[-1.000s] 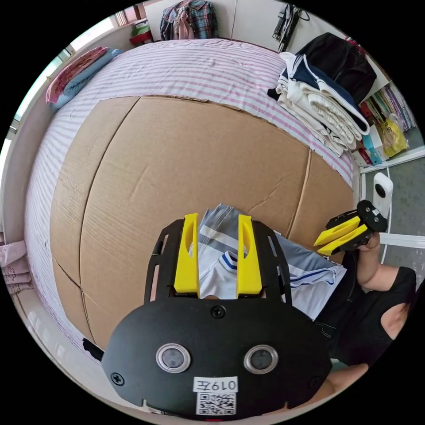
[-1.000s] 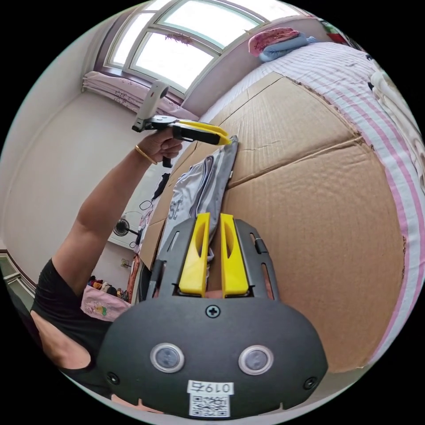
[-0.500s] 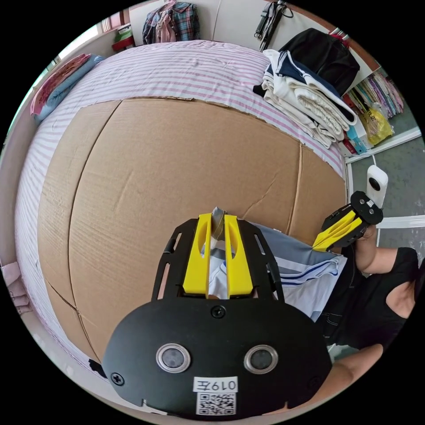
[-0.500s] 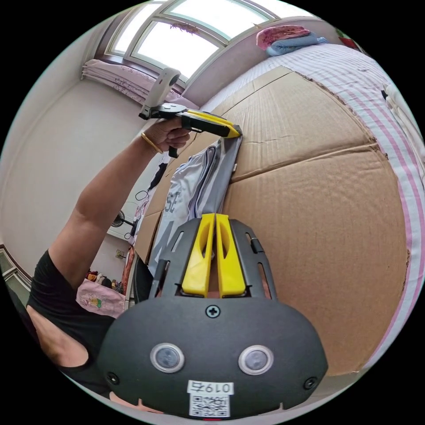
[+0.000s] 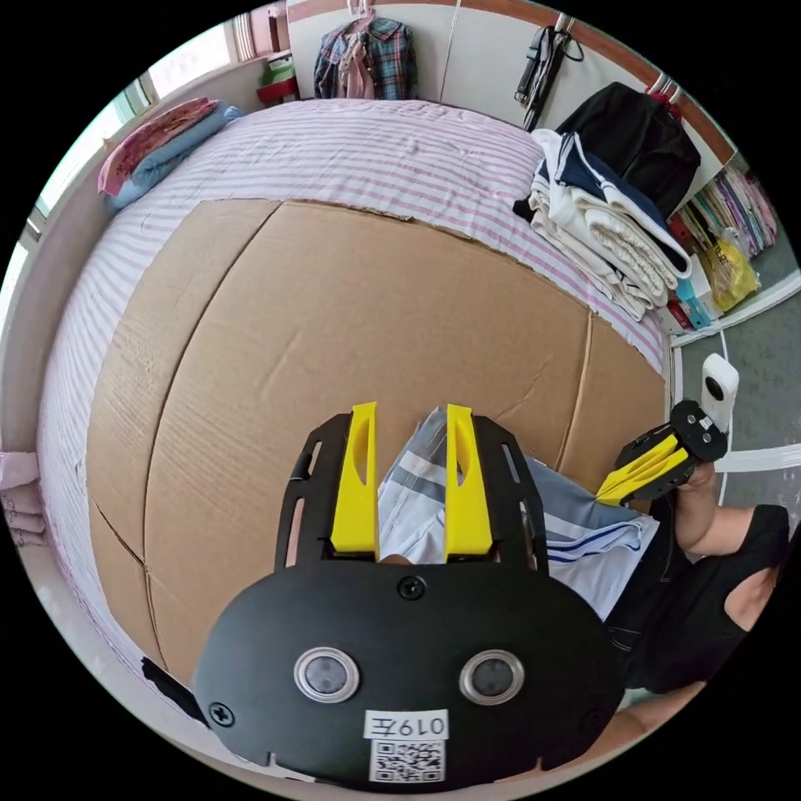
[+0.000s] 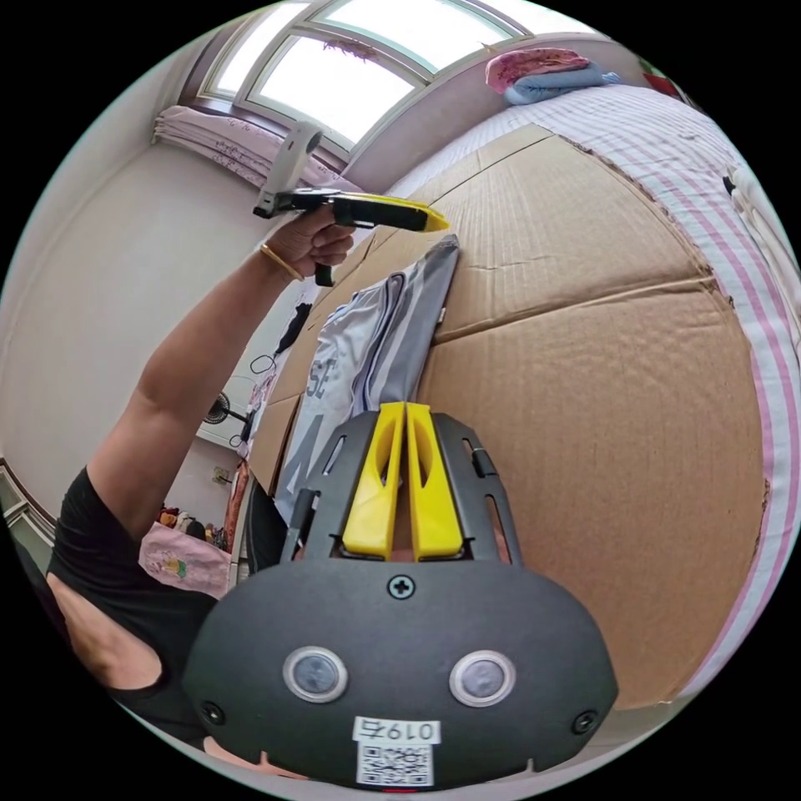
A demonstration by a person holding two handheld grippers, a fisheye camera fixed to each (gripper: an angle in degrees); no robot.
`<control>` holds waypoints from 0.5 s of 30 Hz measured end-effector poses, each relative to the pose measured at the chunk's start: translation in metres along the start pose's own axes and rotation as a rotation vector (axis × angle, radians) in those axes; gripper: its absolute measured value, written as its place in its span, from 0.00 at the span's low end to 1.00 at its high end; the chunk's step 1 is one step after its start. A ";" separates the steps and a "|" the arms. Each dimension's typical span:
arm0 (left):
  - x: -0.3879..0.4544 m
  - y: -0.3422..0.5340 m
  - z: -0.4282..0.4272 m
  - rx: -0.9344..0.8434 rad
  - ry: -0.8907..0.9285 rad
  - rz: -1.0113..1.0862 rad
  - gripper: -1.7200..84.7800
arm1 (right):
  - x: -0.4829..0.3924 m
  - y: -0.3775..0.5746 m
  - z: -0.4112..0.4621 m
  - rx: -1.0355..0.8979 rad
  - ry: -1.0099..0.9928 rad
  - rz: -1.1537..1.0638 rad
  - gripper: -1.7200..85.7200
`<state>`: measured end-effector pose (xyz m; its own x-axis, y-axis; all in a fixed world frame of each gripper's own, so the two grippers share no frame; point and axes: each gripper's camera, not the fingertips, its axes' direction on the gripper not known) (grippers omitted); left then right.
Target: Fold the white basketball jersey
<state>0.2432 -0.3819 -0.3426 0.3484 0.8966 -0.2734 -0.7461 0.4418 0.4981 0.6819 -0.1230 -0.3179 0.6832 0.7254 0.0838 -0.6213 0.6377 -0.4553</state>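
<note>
On the cardboard sheet (image 5: 334,317) over the striped bed (image 5: 350,150), the white jersey (image 6: 367,350) lies near the edge.

Its grey-trimmed end sits beneath the left gripper (image 5: 409,467), whose jaws stand wide apart above it. The right gripper (image 6: 406,467) has its jaws together; whether they pinch the jersey's hem, I cannot tell. Folded clothes (image 5: 609,225) are stacked beyond.
</note>
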 end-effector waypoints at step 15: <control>0.048 0.096 0.036 -0.095 -0.058 0.003 0.08 | 0.061 0.075 0.093 -0.022 0.059 -0.043 0.03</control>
<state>0.2089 -0.2955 -0.2786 0.3764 0.8994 -0.2224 -0.7967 0.4367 0.4178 0.6408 -0.0069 -0.2647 0.7306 0.6808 0.0516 -0.5831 0.6615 -0.4715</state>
